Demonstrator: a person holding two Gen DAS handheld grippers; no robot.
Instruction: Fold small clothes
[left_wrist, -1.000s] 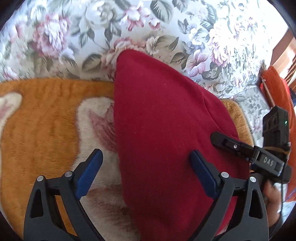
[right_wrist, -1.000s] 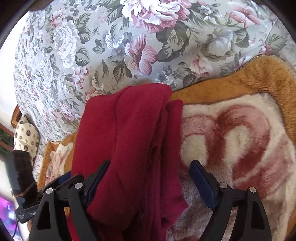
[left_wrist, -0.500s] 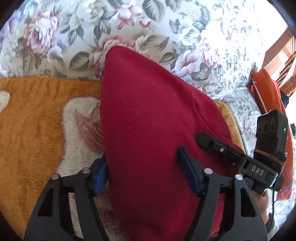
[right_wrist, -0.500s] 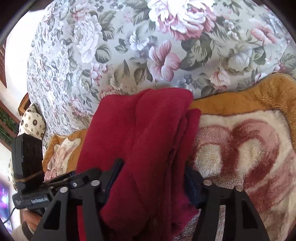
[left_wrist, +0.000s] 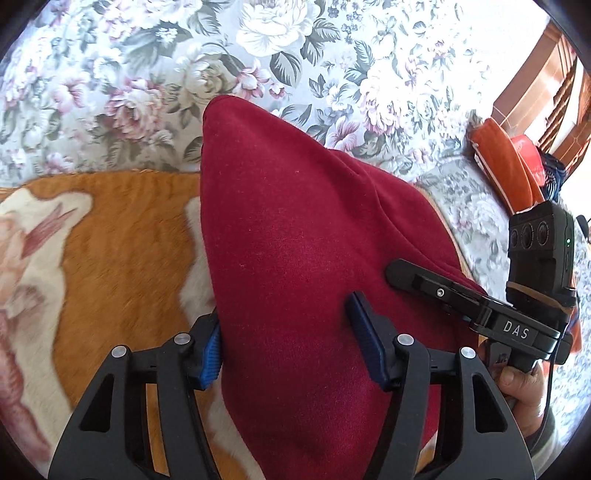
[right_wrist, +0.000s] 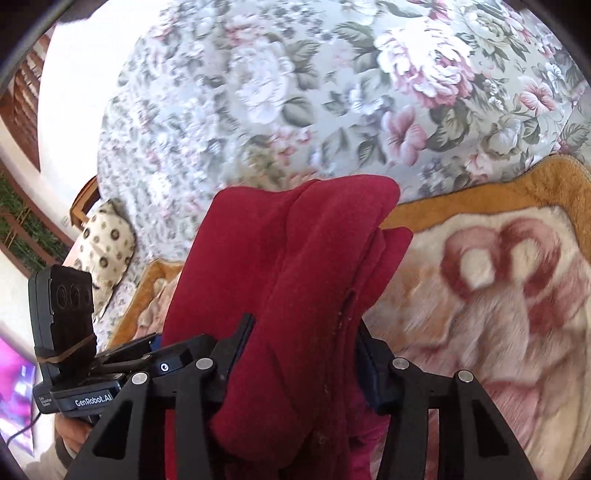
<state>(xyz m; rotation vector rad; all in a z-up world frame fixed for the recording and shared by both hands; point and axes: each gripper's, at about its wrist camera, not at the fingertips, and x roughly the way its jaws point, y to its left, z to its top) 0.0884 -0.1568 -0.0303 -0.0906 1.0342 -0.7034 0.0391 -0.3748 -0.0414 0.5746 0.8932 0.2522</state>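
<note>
A dark red folded garment (left_wrist: 295, 240) lies over the orange and cream fleece blanket (left_wrist: 122, 236). My left gripper (left_wrist: 291, 347) is shut on its near end, blue pads pressed into the cloth. My right gripper (right_wrist: 303, 354) is shut on the same garment (right_wrist: 295, 266), which bunches thickly between its fingers. In the left wrist view the right gripper (left_wrist: 443, 295) shows at the right edge of the cloth. In the right wrist view the left gripper (right_wrist: 110, 365) shows at lower left. The garment's far end rests near the blanket's border.
A floral bedspread (left_wrist: 258, 66) covers the bed beyond the blanket. An orange item (left_wrist: 506, 166) lies at the far right in the left wrist view. A spotted cushion (right_wrist: 107, 240) lies at the left in the right wrist view. Wooden furniture (left_wrist: 546, 96) stands behind.
Both grippers have closed from open onto the red garment. The garment's near end is now gathered and lifted between them.
</note>
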